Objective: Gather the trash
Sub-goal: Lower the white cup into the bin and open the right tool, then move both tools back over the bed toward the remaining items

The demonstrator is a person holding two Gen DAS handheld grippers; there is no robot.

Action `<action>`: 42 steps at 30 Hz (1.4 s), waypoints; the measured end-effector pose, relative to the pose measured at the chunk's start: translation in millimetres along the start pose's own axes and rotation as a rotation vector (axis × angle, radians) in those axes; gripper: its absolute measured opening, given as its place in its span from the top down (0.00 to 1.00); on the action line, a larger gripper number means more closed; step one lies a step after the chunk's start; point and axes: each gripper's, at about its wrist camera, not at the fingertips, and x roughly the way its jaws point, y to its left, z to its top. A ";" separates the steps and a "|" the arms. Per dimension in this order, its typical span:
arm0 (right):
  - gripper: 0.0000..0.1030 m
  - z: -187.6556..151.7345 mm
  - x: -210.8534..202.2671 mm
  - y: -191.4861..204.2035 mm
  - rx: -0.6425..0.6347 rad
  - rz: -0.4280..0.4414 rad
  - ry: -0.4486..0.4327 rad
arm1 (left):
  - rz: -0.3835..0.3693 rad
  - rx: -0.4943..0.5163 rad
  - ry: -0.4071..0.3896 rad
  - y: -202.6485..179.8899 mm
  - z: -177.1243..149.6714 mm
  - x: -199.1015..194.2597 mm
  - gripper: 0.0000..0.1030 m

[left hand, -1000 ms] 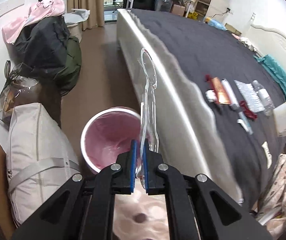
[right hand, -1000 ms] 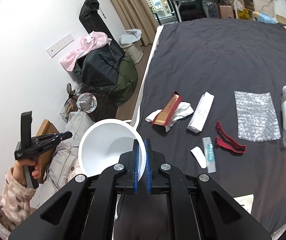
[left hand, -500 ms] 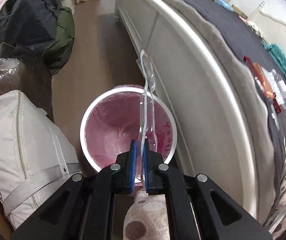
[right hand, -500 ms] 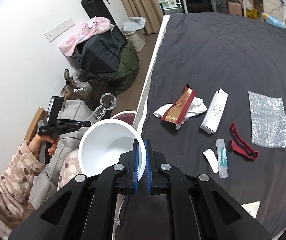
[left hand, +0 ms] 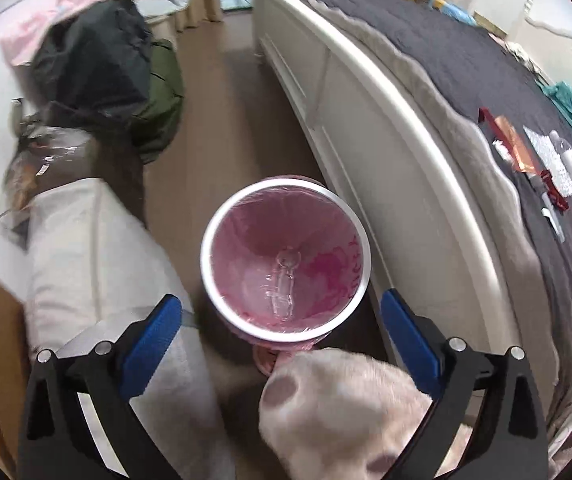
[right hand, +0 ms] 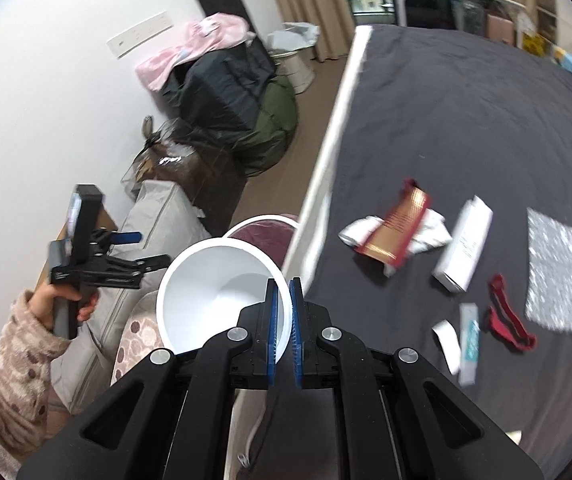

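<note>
1. My left gripper has its jaws opening, spread wide, with nothing between the pads. Directly below and ahead sits the pink-lined bin on the floor beside the bed frame.
2. A clear plastic piece lies inside the bin against the liner, long axis running away from me. I judge that item disposed of.
3. My right gripper has its jaws together, clamped on the rim of a white bowl-shaped container. The container is empty as far as I can see.
4. The remaining trash lies on the dark bedspread, to the right of the right jaws and well apart from the left ones. The right hand is clearly the nearer.
5. Count on the bed, from the right wrist view: one red-and-gold wrapper lying on one crumpled white tissue; one long white box, long axis pointing away and slightly right; one small white slip; one teal-printed strip; one red strap; one sheet of bubble wrap. A blurred item at the far right edge I cannot identify there.
6. Bins: one. Containers held: one.
7. Judgement: the coming pick turns on crossing from the floor-side bin to the bed; the tissue-and-wrapper pair lies closest to the bed edge.
</note>
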 end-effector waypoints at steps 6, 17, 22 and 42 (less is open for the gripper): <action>0.95 29.9 45.2 32.6 -0.085 0.050 0.044 | 0.061 -0.061 -0.048 11.9 -28.4 -52.1 0.05; 0.95 66.5 163.1 91.4 -0.182 -0.006 0.158 | 0.066 -0.230 -0.137 33.5 -79.1 -103.9 0.05; 0.88 71.3 220.9 104.6 -0.244 -0.101 0.198 | 0.062 -0.263 -0.156 37.4 -92.1 -110.8 0.05; 0.07 72.3 107.7 126.4 -0.295 0.003 -0.030 | 0.094 -0.148 -0.233 3.0 -73.3 -143.6 0.05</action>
